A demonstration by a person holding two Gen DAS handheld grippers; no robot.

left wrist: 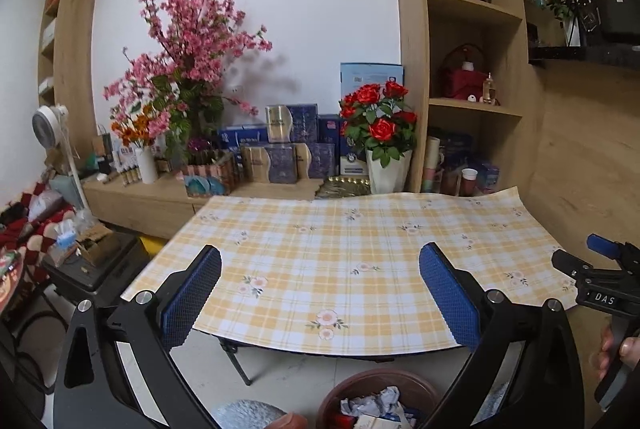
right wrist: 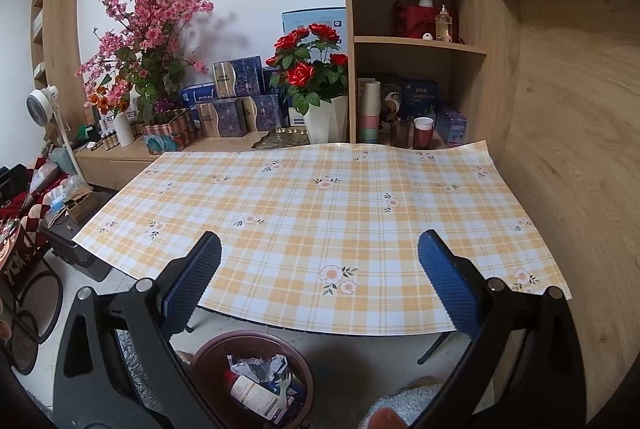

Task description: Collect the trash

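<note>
A brown round trash bin [right wrist: 208, 361] stands on the floor below the table's near edge; it holds crumpled paper [right wrist: 258, 365], a bottle [right wrist: 252, 395] and other wrappers. The bin also shows in the left wrist view [left wrist: 344, 389]. My left gripper [left wrist: 320, 269] is open and empty above the near edge of the table. My right gripper [right wrist: 320, 265] is open and empty, also above the near edge. In the left wrist view the right gripper [left wrist: 592, 269] shows at the far right. The yellow plaid tablecloth [right wrist: 320, 197] carries no objects.
Behind the table a wooden counter [right wrist: 120, 157] holds pink blossoms [right wrist: 144, 29], red roses in a white pot [right wrist: 324, 117] and blue boxes [right wrist: 240, 109]. Shelves [right wrist: 416, 45] stand at right, with a wood wall panel. A black case [left wrist: 100, 269] and clutter lie left.
</note>
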